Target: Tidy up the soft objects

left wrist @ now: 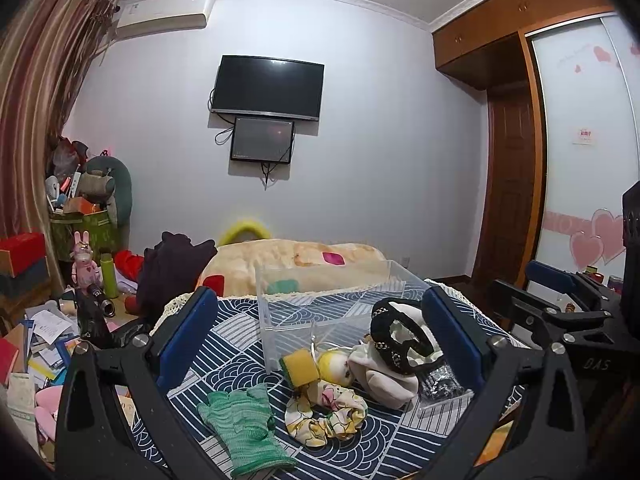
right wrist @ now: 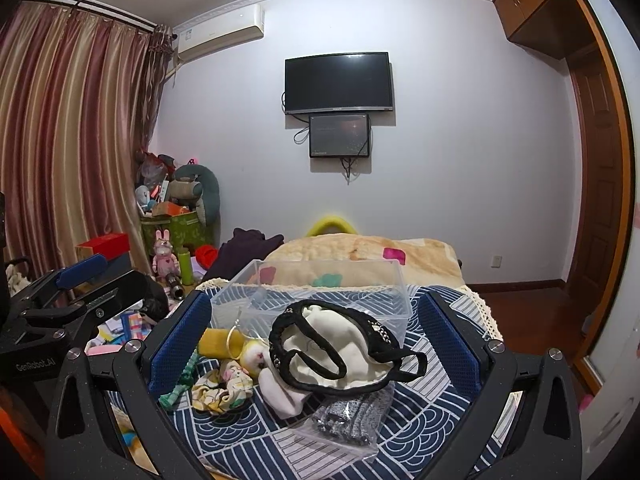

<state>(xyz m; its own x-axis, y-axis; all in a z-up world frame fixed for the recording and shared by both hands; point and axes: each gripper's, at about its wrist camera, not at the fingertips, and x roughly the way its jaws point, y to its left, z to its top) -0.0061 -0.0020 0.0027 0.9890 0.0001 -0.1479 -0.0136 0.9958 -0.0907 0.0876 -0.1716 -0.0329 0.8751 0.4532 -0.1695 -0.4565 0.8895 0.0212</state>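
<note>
both claws, left gripper (left wrist: 320, 336) and right gripper (right wrist: 316, 344), hang released over the soft pile just near of the clear bin (left wrist: 332, 300); the black headband (right wrist: 340, 344) overlapping the white cloth (right wrist: 332, 352) could drag it along.

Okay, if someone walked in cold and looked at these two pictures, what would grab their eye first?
Probably the heap of soft things on the blue patterned cloth: a black strappy piece draped over white fabric, a floral scrunchie and a green glove nearer the camera. Just behind sits an empty clear plastic bin. Both grippers, left and right, hang open over the heap.
</note>
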